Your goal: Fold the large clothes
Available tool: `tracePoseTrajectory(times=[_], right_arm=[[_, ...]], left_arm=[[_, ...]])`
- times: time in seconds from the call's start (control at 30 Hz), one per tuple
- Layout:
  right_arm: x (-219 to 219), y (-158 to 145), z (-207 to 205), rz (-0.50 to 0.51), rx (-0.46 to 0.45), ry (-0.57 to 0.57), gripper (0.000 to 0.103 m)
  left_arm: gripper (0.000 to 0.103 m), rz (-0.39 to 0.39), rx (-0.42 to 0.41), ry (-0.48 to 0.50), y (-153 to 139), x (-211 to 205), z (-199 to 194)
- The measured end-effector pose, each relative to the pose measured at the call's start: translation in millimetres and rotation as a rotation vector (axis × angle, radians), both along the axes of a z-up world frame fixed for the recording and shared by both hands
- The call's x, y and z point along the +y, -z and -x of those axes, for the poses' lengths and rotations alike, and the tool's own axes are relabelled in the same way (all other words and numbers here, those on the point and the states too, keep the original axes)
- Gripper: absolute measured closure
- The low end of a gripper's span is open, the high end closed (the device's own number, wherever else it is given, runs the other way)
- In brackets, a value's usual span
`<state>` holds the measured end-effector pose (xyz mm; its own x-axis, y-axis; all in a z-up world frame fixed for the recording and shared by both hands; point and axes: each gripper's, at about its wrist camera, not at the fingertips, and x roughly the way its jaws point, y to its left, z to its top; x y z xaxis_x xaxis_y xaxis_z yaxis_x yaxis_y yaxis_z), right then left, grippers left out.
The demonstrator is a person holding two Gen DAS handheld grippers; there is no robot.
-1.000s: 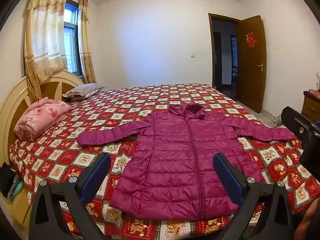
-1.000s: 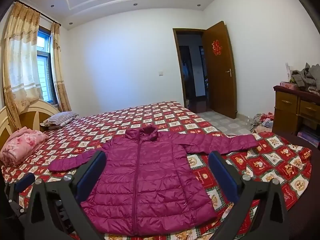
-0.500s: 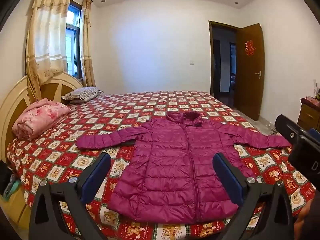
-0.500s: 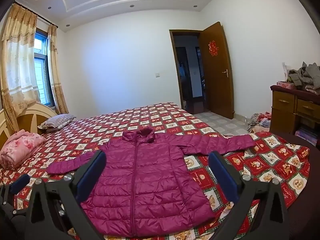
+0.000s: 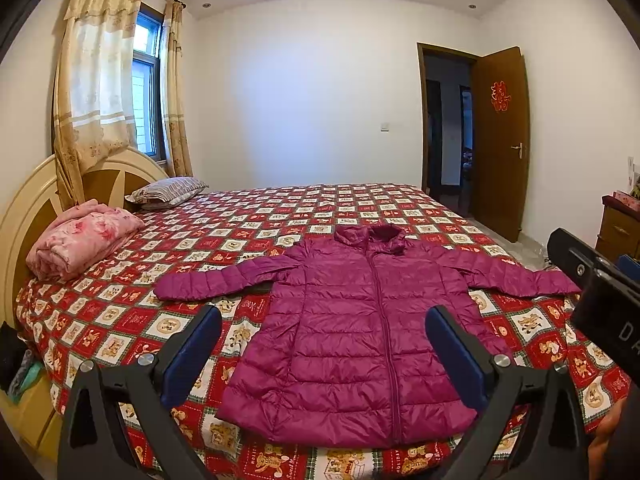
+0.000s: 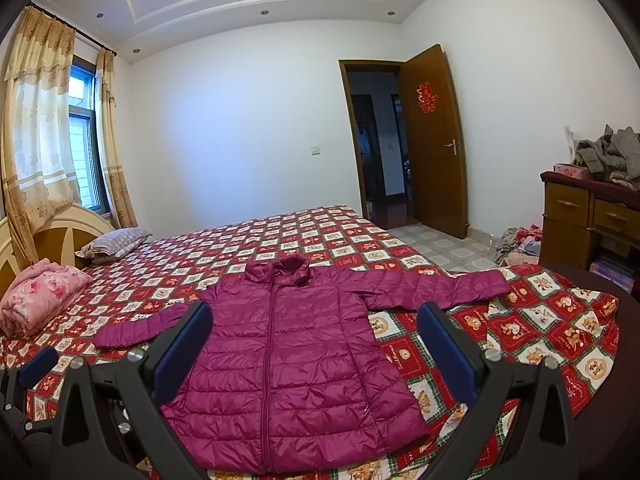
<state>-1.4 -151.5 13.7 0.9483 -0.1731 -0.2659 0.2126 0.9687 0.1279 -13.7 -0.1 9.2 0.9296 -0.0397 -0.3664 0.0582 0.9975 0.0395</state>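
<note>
— Bedroom walls are showing plain white, and a bedspread (image 5: 280, 216) in red and cream squares is covering the bed. What is lying on it?

— One magenta puffer jacket (image 5: 360, 336) is lying flat near the foot edge, zipped, front up, collar pointing toward the far wall, both sleeves stretching out sideways.

— How are the grippers standing?

— The left gripper (image 5: 324, 344) is hovering above the jacket's lower half with its blue pads spread wide, gripping nothing. The right gripper (image 6: 314, 338) is doing likewise, fingers wide apart, empty, framing the jacket's body.

— Anything else sitting around?

— A pink folded quilt (image 5: 76, 240) and a striped pillow (image 5: 168, 192) are resting by the headboard (image 5: 24, 208). A brown door (image 6: 432, 140) is standing open, and grey clothes are piling on a wooden dresser (image 6: 588, 208).
</note>
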Motion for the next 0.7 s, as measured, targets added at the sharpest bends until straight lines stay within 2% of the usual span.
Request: tracePoseTrajectory(times=[0.7], right_arm=[[1.9, -1.1, -0.1, 0.001, 0.004, -0.002, 0.000]], left_arm=[[0.001, -0.003, -0.004, 0.002, 0.0, -11.4, 1.0]])
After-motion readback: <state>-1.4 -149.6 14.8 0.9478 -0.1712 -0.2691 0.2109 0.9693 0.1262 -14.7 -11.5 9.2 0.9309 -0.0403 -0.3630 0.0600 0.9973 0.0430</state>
